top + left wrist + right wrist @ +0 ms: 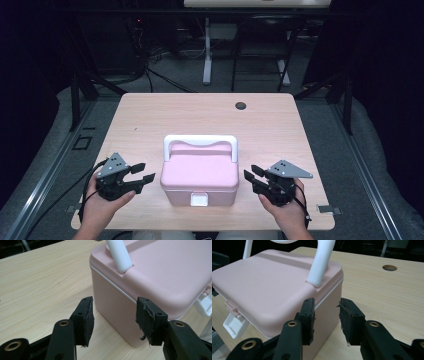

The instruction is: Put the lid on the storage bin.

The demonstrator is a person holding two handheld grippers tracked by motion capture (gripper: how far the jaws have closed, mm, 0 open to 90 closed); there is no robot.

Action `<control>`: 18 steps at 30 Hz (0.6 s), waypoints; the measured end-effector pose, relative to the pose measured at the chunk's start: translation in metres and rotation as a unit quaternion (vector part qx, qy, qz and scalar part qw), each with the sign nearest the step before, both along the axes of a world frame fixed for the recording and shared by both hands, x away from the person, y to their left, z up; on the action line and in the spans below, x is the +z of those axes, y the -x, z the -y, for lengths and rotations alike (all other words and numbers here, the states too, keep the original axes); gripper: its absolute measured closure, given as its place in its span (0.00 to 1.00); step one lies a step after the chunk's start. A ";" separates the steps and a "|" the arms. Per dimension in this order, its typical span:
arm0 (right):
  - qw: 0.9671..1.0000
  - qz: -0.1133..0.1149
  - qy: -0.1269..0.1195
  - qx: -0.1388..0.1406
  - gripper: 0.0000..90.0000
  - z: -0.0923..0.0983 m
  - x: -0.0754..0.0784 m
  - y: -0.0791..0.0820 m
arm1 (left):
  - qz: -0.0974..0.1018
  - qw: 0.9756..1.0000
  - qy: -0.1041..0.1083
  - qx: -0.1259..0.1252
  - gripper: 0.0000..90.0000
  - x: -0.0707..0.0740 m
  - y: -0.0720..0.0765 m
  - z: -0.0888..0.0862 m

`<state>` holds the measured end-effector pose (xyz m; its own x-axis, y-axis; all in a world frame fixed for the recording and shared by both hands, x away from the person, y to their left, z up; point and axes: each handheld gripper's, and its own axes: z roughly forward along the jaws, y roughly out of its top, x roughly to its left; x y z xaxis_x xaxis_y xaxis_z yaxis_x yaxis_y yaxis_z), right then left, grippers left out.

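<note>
**Two grippers wait beside a pink box**

A pink box [200, 177] with a white handle [200, 141] sits low in the middle of the high view, on a wooden table [150, 115]. The left gripper [145, 173] is just beside the box at lower left. Its jaws are wide open and hold nothing. The right gripper [251, 177] is just beside the box at lower right. Its jaws are open too, with a smaller gap, and hold nothing.
</note>
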<state>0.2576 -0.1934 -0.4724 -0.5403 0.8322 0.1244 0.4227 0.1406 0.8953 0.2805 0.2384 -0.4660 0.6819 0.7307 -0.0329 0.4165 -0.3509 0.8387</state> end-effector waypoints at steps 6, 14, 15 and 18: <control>1.000 -0.005 -0.003 -0.009 0.69 0.004 0.002 -0.007 | 0.000 1.000 0.007 0.010 0.53 0.002 -0.008 -0.001; 1.000 0.001 0.000 -0.030 0.68 0.007 0.006 -0.024 | 0.006 1.000 0.001 0.027 0.53 0.007 -0.031 0.004; 0.999 0.000 -0.005 -0.033 0.67 0.008 0.007 -0.027 | 0.005 1.000 0.002 0.029 0.53 0.007 -0.034 0.004; 0.999 0.004 -0.005 -0.042 0.67 0.009 0.009 -0.035 | 0.003 0.999 0.003 0.036 0.53 0.006 -0.043 0.004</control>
<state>0.2928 -0.2021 -0.4636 -0.4703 0.8729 0.1299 0.4261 0.0957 0.8996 0.3237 0.2342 -0.4601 0.6285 0.7771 -0.0340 0.4353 -0.3151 0.8433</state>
